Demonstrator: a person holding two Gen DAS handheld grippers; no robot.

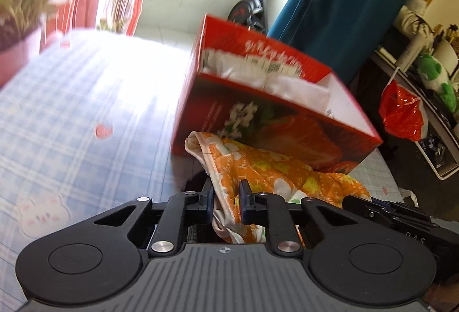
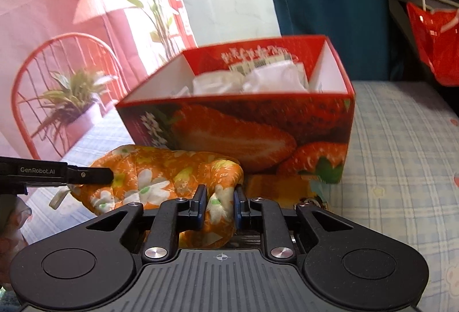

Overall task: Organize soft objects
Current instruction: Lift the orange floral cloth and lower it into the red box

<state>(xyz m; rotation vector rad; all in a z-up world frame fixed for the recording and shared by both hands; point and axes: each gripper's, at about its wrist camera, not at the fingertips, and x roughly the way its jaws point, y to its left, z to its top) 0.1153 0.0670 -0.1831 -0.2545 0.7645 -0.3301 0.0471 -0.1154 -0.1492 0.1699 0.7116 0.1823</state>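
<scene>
Both tools, left tool (image 1: pixel 226 198) and right tool (image 2: pixel 220 204), pinch the orange floral cloth (image 2: pixel 160 177) nearly closed; lift it evenly, clearing the strawberry box (image 2: pixel 243 122) rim.

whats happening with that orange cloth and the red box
A person works two tools at once. The left hand-held gripper and the right hand-held gripper are each shut on part of the orange floral cloth, which sits bunched on the checked bedsheet right in front of the strawberry-print box. The box already holds white fabric items. The orange cloth is not in it yet.
</scene>
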